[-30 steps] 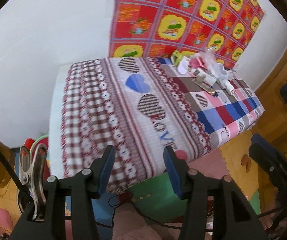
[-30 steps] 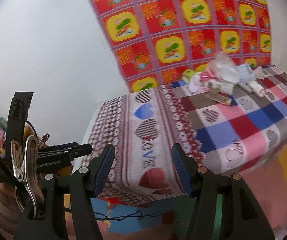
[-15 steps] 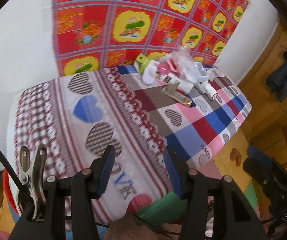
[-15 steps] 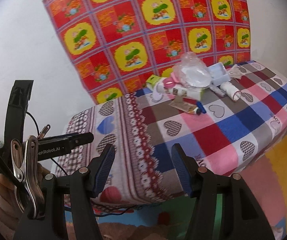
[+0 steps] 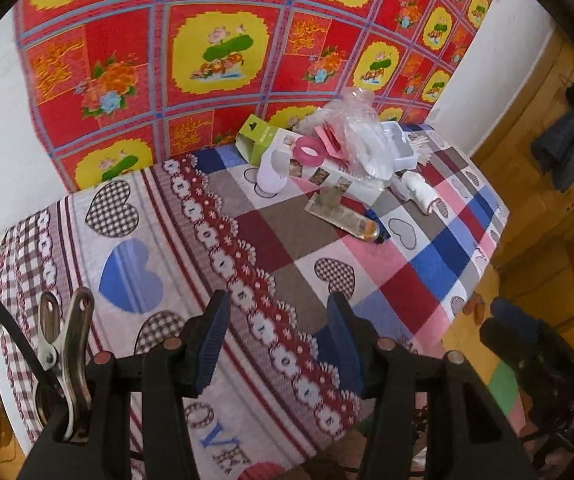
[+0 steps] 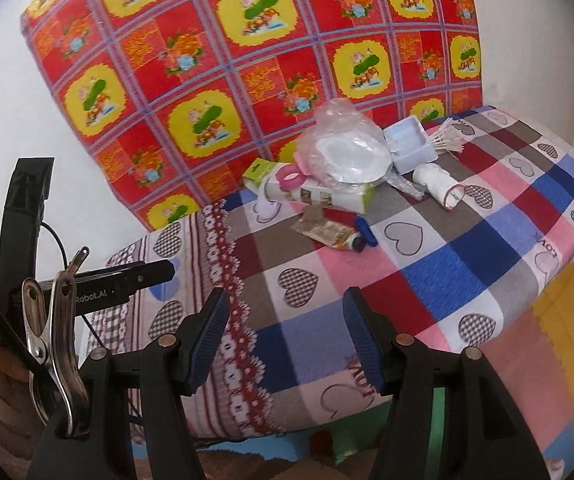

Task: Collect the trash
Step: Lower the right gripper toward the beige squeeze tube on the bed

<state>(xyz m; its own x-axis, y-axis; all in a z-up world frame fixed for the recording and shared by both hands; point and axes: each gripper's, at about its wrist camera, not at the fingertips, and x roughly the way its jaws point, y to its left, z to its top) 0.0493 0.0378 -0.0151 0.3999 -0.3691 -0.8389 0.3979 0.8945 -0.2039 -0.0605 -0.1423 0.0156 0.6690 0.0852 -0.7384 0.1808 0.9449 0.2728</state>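
A heap of trash lies at the far end of the heart-patterned table (image 5: 287,248) (image 6: 467,248): a crumpled clear plastic bag (image 5: 361,136) (image 6: 343,148), a green-and-white carton (image 5: 263,136) (image 6: 311,192), a pink ring (image 5: 311,151) (image 6: 292,176), a flattened tube (image 5: 343,216) (image 6: 329,232) with a blue cap (image 6: 365,232), a white roll (image 5: 421,192) (image 6: 439,184) and a pale blue box (image 6: 409,144). My left gripper (image 5: 279,334) hovers open over the near part of the cloth, nothing between its fingers. My right gripper (image 6: 287,334) is open and empty too, well short of the heap.
A red and yellow patterned sheet (image 5: 215,52) hangs on the wall behind the table. The other gripper's black body (image 6: 119,280) shows at the left of the right wrist view. A wooden cabinet (image 5: 547,184) with a dark jacket (image 5: 571,136) stands to the right.
Both grippers have travelled along the table toward the trash heap, which now looks larger and more central. Neither gripper's opening has changed.
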